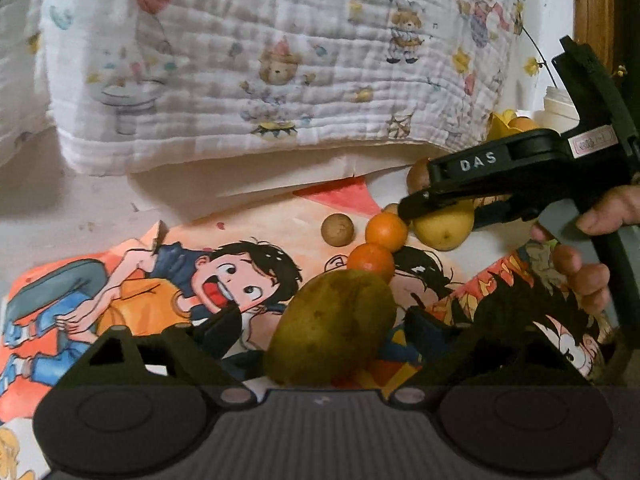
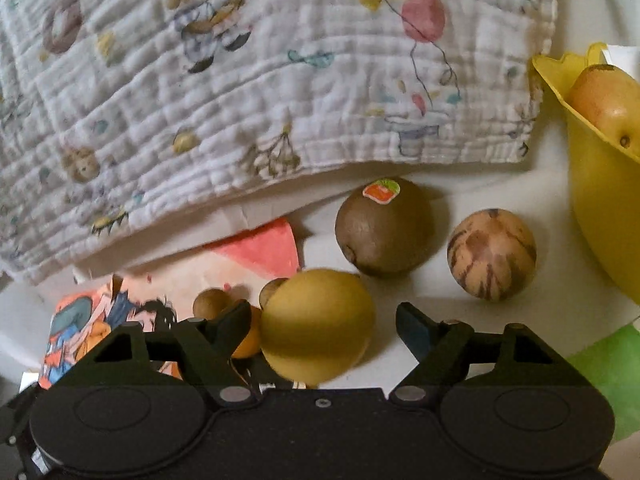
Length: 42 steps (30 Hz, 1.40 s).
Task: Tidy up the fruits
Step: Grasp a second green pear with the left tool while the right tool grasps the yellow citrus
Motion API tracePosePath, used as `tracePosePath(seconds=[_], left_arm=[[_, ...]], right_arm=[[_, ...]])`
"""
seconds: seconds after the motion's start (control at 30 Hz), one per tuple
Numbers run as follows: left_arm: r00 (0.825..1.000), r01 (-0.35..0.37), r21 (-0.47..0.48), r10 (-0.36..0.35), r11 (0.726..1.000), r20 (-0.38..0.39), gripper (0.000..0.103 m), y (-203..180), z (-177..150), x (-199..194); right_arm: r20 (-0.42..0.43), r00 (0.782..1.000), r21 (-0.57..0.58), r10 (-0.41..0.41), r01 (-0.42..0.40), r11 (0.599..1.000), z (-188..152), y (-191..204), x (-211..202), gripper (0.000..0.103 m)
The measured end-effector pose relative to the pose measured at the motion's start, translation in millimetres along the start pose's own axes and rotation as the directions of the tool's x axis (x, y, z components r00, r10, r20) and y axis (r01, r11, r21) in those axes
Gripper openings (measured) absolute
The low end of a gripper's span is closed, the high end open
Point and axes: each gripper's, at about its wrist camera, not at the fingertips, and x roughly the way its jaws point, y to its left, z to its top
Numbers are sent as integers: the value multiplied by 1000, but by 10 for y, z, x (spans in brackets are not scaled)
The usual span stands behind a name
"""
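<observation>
My left gripper (image 1: pixel 324 322) is open with a green-brown pear (image 1: pixel 332 326) between its fingers, lying on the cartoon mat (image 1: pixel 160 280). Beyond it lie two oranges (image 1: pixel 386 232), a small brown round fruit (image 1: pixel 337 229) and a yellow fruit (image 1: pixel 442 230). My right gripper (image 2: pixel 324 318) is open around that yellow fruit (image 2: pixel 318 326); its left finger is near the fruit, its right finger apart. It also shows in the left wrist view (image 1: pixel 416 204). A kiwi (image 2: pixel 384 228) with a sticker and a striped round fruit (image 2: pixel 491 254) lie behind. A yellow bowl (image 2: pixel 600 200) at right holds a pear (image 2: pixel 608 100).
A white printed quilt (image 2: pixel 240 100) is draped over something at the back, above the white table (image 2: pixel 400 292). A green sheet (image 2: pixel 608 376) lies at the right. A white jar (image 1: pixel 560 106) stands at the far right behind the bowl.
</observation>
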Motion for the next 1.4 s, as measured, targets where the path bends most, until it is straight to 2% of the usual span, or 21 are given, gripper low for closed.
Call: tracePosePath(seconds=[0.17,0.3,0.37,0.47,0.63,0.8,0.93,1.03,1.17,1.23,1.33,1.4], left_arm=[[1000,2,4,-2,1000,-8,83,-36,41,84],[1000,4,11,-4,1000,-30,76,-61,42,137],[999,7,9,-7,1000,-38,73,-63,33,154],[999,18,10,-18,1000,-27,70,-59,28,143],[999,33,-11,-33,999,-21,69,-20,30,128],[1000,20,-3,-20,1000,-21,68,-39,25,116],[999,26,-9,-26,1000,-21,68,-41,10,86],[999,35,-19,-36,999,-15,68,-21,-8,65],[999,38,-22,-38,999,-12,68,-14,-15,50],[999,39,-24,-39,999,-9,68,-13,-20,48],[999,40,-28,-41,999,-6,68,-15,-27,42],[999,40,-28,-40,999,-4,68,-16,-30,41]], right_arm=[[12,1000,15,13,-13,1000,-1,12,28,77],[10,998,14,59,-60,998,-42,-28,11,75],[9,995,-36,97,-97,995,-71,-34,-33,76],[13,995,-136,94,-92,986,-86,12,-63,76],[7,994,-226,114,-109,968,-77,46,-72,76],[5,990,-331,143,-133,934,-117,55,-99,78],[42,989,-473,140,-103,875,-212,140,-150,79],[34,991,-540,133,-94,836,-250,181,-141,82],[11,989,-552,146,-116,826,-228,157,-111,85],[7,992,-567,127,-100,817,-229,170,-61,85],[14,995,-599,97,-69,798,-251,198,19,82],[38,995,-604,94,-52,795,-252,213,24,76]])
